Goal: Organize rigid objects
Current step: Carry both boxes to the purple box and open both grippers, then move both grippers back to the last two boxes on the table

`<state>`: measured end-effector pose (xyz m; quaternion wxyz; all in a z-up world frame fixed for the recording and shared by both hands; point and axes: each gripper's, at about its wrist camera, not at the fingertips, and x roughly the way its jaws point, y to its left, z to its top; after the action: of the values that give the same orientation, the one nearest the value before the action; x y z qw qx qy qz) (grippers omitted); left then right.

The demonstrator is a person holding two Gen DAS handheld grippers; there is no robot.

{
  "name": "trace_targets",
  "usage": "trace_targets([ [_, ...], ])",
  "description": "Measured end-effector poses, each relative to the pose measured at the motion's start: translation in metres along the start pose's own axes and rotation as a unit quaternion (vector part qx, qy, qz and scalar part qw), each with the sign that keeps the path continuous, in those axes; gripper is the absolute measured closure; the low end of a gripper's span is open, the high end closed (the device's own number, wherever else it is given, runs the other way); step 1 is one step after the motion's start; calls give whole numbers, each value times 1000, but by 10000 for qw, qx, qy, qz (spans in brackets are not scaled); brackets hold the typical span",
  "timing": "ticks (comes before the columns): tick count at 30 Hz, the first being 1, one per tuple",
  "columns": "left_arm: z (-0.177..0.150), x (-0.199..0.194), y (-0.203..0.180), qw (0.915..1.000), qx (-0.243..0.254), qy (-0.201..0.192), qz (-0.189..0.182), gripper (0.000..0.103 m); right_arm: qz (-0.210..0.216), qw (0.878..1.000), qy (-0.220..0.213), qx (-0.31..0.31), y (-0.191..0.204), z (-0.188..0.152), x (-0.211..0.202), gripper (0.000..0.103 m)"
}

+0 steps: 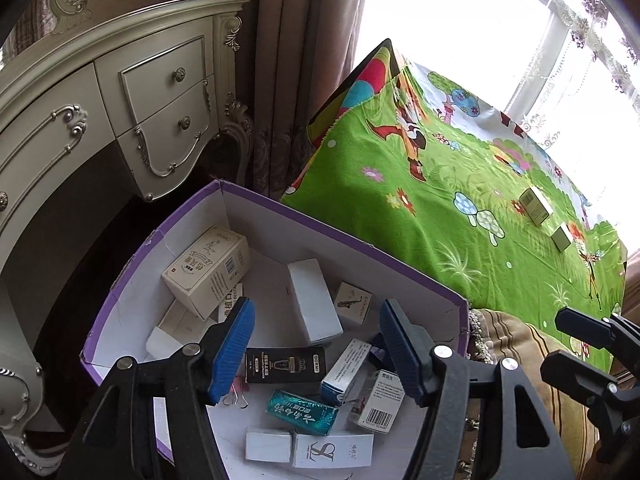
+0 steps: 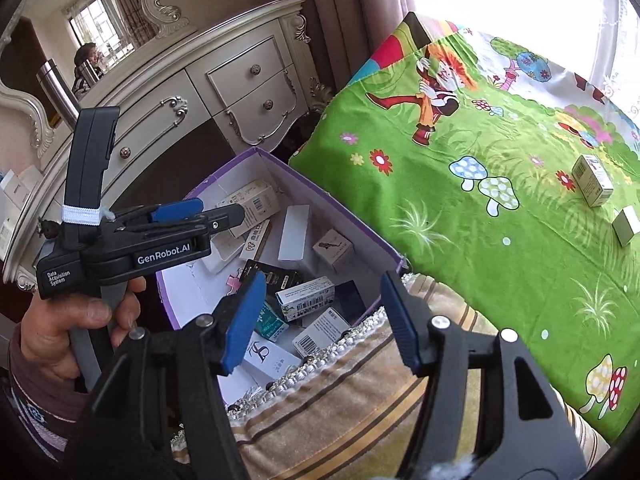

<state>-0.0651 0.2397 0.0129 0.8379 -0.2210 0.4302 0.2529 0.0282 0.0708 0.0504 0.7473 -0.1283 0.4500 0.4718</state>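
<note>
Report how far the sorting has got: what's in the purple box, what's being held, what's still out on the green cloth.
Done: about a dozen small cartons already lie in the purple box. In hand: nothing; the left gripper and right gripper both stand open and empty over the box's near end. Left: the taller carton and the small pale box near it still sit on the green cloth.

1. Left hand-held gripper (image 1: 316, 350): black plastic frame, ribbed blue pads (image 1: 234, 354), silver screws at the pivots.
2. Its side reads "GenRobot.AI" and "Data Acquisition System"; a white elastic band wraps its upright black block.
3. Right hand-held gripper (image 2: 320, 320): same black frame, blue pads.
4. Hand (image 2: 64, 330) below the left handle wears a dark maroon sleeve.
</note>
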Motion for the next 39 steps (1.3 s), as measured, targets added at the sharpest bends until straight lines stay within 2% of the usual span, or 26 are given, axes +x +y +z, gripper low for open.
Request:
trace_targets([
  [11, 4, 11, -53, 9986, 441, 160, -230, 37, -283, 9963, -239, 777, -64, 8, -16, 28],
  [19, 8, 19, -92, 9959, 759, 262, -417, 37, -757, 9925, -365, 886, -98, 7, -23, 28],
  [39, 30, 54, -219, 9816, 1598, 524, -907, 37, -1526, 9700, -815, 1706, -225, 4, -68, 25],
])
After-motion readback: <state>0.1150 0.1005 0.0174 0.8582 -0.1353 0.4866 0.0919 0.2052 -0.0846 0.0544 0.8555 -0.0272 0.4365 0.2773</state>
